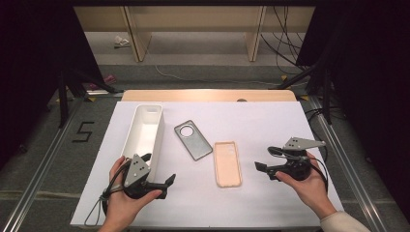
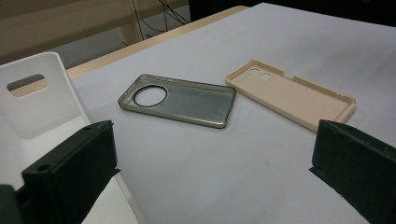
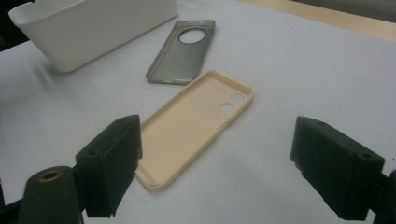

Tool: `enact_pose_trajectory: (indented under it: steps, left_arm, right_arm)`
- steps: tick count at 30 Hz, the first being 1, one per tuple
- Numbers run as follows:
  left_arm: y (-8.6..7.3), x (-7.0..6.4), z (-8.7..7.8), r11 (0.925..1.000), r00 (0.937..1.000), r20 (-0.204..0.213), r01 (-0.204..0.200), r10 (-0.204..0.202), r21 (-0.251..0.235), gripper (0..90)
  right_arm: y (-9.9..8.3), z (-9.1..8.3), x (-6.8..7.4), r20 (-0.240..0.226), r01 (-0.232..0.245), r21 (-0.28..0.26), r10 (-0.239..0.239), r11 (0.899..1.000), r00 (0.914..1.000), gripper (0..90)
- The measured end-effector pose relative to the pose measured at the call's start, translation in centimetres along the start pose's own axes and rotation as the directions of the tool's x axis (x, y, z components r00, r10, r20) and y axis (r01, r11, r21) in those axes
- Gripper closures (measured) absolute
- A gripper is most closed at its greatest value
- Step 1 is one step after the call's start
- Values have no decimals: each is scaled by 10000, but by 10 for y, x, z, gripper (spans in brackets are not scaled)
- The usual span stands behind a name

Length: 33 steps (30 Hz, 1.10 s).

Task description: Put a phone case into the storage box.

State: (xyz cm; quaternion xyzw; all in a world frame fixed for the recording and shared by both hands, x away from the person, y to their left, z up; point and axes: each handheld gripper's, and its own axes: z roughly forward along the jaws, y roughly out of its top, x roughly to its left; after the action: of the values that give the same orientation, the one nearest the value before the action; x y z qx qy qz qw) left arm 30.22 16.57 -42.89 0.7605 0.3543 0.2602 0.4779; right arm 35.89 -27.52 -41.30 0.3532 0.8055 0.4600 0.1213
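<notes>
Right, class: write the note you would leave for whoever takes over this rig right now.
Left claw: open, holding nothing, beside the near end of the white bin.
Right claw: open, holding nothing, right of the beige phone case.
Grey phone case lies flat between bin and beige case.
Done: neither case is in the bin.
Left: probably grasping both cases and placing them in the bin.
</notes>
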Motion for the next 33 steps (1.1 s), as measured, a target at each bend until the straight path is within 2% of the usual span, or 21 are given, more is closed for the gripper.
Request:
enact_pose_trajectory:
  steps: [4, 6, 7, 11, 13, 14, 15, 16, 18, 26, 33]
  left_arm:
    - [0, 1, 0, 10000, 10000, 12, 21, -21, -23, 0]
    - [0, 1, 0, 10000, 10000, 11, 28, -28, -35, 0]
    - [0, 1, 0, 10000, 10000, 38, 52, -52, -21, 0]
    - [0, 2, 1, 9999, 9999, 57, 142, -141, -61, 0]
    - [-1, 2, 1, 9998, 9999, 39, 168, -168, -59, 0]
    - [-1, 2, 2, 9998, 9998, 39, 189, -188, -51, 0]
    - [-1, 2, 2, 9998, 9998, 40, 186, -186, -21, 0]
    - [-1, 2, 2, 9998, 9998, 40, 186, -186, -21, 0]
    - [-1, 2, 3, 9999, 9999, 12, 155, -155, 15, 0]
    - [-2, 3, 2, 9998, 9998, 55, 216, -215, -51, 0]
    - [-2, 3, 2, 9998, 9998, 82, 158, -158, -93, 0]
  right_arm:
    - [1, 1, 0, 111, -1, -3, 1, 10000, 9999, 190]
    - [4, 4, 1, 77, 112, -26, -112, 9999, 9999, 329]
    - [6, 5, 2, 63, 221, -68, -221, 9997, 9997, 433]
    - [18, 11, 8, 211, 802, -593, -791, 9950, 9966, 697]
    - [23, 16, 11, 75, 1045, -435, -1043, 9936, 9945, 815]
    - [23, 16, 11, 75, 1045, -435, -1043, 9936, 9945, 815]
    - [27, 24, 13, -193, 1153, -210, -1157, 9931, 9931, 887]
    - [27, 24, 13, -193, 1153, -210, -1157, 9931, 9931, 887]
    - [36, 36, 16, -405, 1062, 153, -1055, 9942, 9936, 900]
    - [59, 85, 20, -569, 961, 735, -920, 9927, 9941, 900]
    - [71, 128, 25, -662, 1030, 1345, -947, 9856, 9933, 900]
